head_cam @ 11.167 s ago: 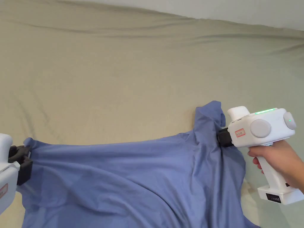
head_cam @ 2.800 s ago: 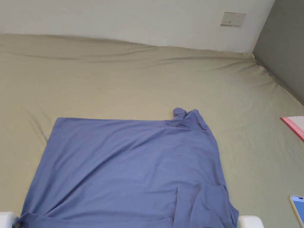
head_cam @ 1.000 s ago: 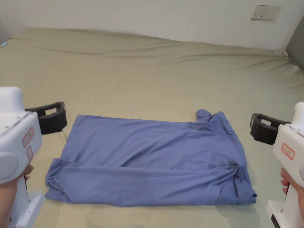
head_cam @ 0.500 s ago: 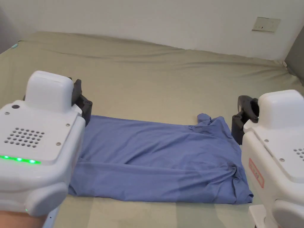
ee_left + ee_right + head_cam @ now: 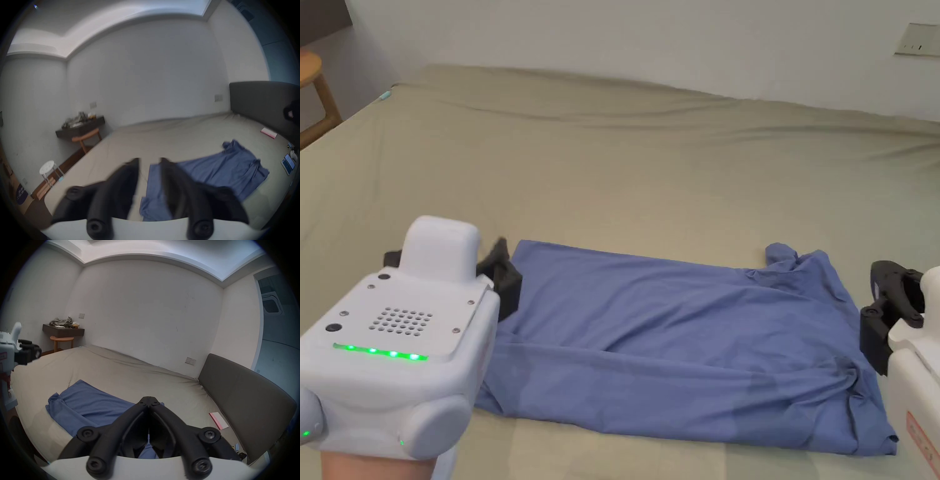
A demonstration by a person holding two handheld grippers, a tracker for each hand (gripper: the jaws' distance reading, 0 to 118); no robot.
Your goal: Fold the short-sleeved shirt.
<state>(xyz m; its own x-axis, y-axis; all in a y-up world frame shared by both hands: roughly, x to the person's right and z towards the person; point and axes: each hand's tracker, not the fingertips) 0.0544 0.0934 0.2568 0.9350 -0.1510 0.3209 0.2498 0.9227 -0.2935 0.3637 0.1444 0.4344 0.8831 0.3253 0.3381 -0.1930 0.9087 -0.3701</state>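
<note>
beige bedsheet (image 5: 650,181) is spread under the blue short-sleeved shirt (image 5: 687,337), laid folded between both grippers. left gripper (image 5: 149,160) is seen parted, empty, in its own view; right gripper (image 5: 149,398) is seen closed on nothing, while a dark headboard (image 5: 243,394) is revealed there.

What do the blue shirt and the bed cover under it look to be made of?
Shirt: thin, soft knit, probably cotton jersey; matte, drapes in fine creases and its folded layers lie limp. Bed cover: matte beige woven sheet, likely cotton, stretched taut with long shallow wrinkles. Neither shows sheen.
</note>
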